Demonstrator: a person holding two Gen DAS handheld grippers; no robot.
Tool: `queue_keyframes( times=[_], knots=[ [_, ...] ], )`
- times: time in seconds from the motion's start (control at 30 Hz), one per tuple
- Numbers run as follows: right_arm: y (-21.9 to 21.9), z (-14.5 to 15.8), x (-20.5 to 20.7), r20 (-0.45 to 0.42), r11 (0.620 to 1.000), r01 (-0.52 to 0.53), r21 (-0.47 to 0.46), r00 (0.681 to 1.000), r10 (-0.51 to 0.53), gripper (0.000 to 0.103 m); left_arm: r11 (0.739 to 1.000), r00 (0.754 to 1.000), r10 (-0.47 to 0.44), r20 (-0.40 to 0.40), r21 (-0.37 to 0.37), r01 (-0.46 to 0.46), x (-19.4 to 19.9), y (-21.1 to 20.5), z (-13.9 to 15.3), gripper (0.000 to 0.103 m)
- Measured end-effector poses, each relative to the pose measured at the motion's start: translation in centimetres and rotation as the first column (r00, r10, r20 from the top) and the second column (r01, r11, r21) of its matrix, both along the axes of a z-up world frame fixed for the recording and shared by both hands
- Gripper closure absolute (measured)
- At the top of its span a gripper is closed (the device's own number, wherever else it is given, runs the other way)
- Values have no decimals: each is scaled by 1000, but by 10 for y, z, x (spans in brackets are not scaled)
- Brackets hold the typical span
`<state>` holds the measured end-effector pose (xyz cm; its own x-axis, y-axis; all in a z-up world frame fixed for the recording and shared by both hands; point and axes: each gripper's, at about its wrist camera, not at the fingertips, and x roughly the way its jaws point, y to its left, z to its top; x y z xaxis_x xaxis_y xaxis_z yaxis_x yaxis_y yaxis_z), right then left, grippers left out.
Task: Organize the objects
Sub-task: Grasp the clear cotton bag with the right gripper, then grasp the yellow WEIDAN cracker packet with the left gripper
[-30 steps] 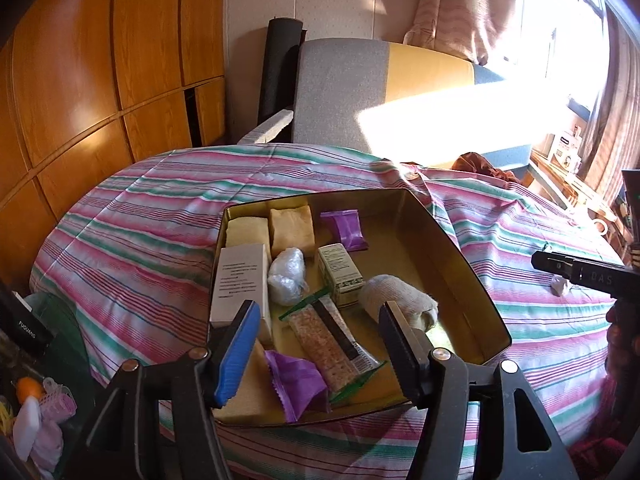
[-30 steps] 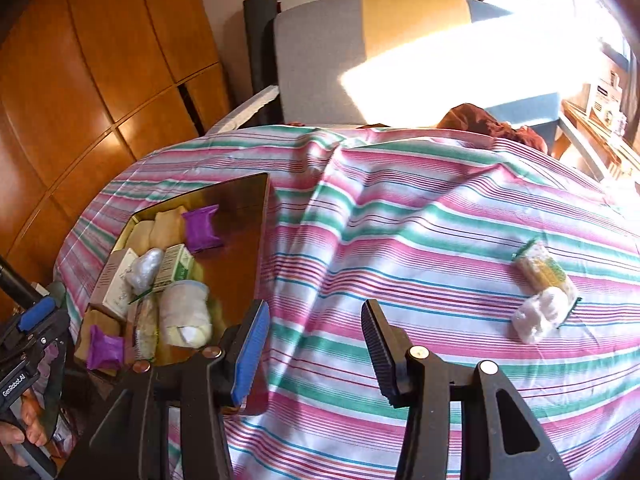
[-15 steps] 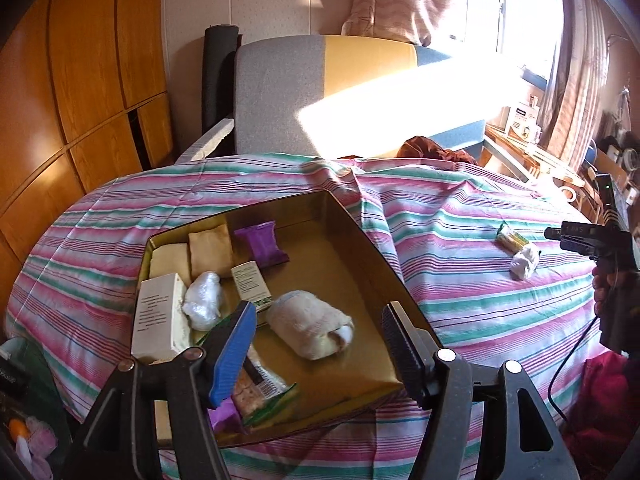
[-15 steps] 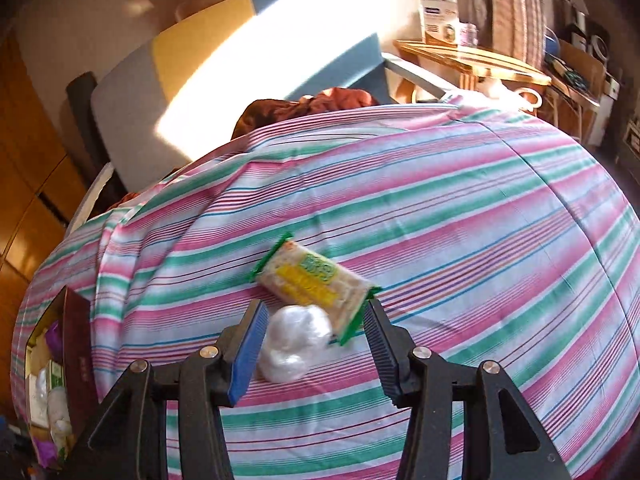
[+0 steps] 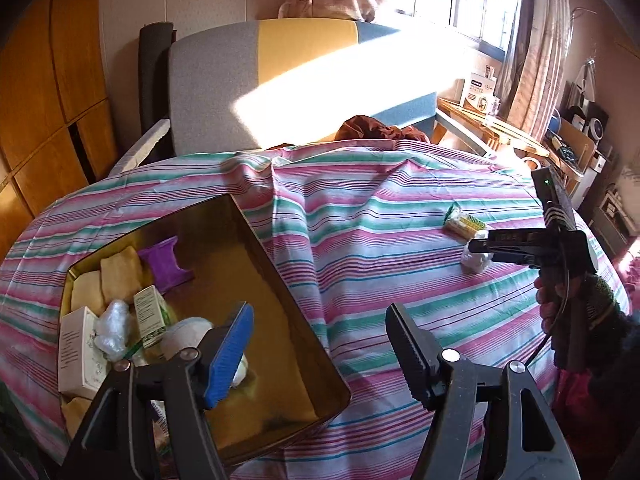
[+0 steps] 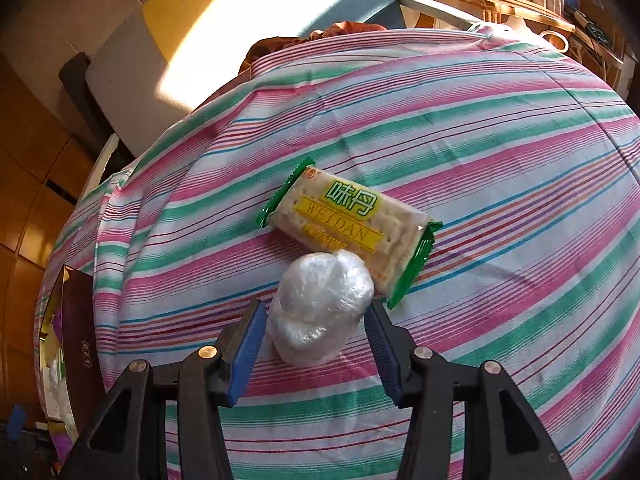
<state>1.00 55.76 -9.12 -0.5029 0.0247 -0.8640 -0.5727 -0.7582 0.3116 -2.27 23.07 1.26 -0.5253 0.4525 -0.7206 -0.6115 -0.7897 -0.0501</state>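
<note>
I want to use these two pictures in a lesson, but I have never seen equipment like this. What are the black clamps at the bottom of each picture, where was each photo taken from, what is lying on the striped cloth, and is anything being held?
No robot here: a person holds a hand-operated two-finger gripper in each hand. Each gripper carries a wide-angle camera looking forward along its fingers, so the clamps at the bottom are the gripper's own fingers.

The left camera's picture shows the left gripper, open, above the gold tray. The tray holds small boxes and wrapped items. At the right edge you see the person's other hand with its tool.

The right camera's picture shows the right gripper, open, its fingers on either side of a white plastic-wrapped bundle. The bundle lies on the striped cloth, against a green cracker packet.

Nothing is held yet.
</note>
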Motion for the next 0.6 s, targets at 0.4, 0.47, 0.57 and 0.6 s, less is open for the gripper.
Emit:
queue_keyframes(
  times=[0.4, 0.47, 0.57, 0.6],
  knots=[
    [3, 59, 23, -143, 986, 37, 163, 990, -14, 68, 995, 986, -100, 136, 12, 99, -15, 71, -10, 34],
    [15, 73, 39, -175, 959, 141, 246, 980, -99, 67, 993, 972, -118, 205, 16, 117, -20, 91, -19, 35],
    [49, 68, 56, -182, 944, 274, 185, 953, -241, 67, 992, 947, -123, 297, 13, 124, -27, 124, -36, 35],
    [58, 67, 65, -192, 935, 322, 148, 937, -293, 67, 991, 939, -127, 321, 11, 131, -29, 138, -41, 36]
  ],
)
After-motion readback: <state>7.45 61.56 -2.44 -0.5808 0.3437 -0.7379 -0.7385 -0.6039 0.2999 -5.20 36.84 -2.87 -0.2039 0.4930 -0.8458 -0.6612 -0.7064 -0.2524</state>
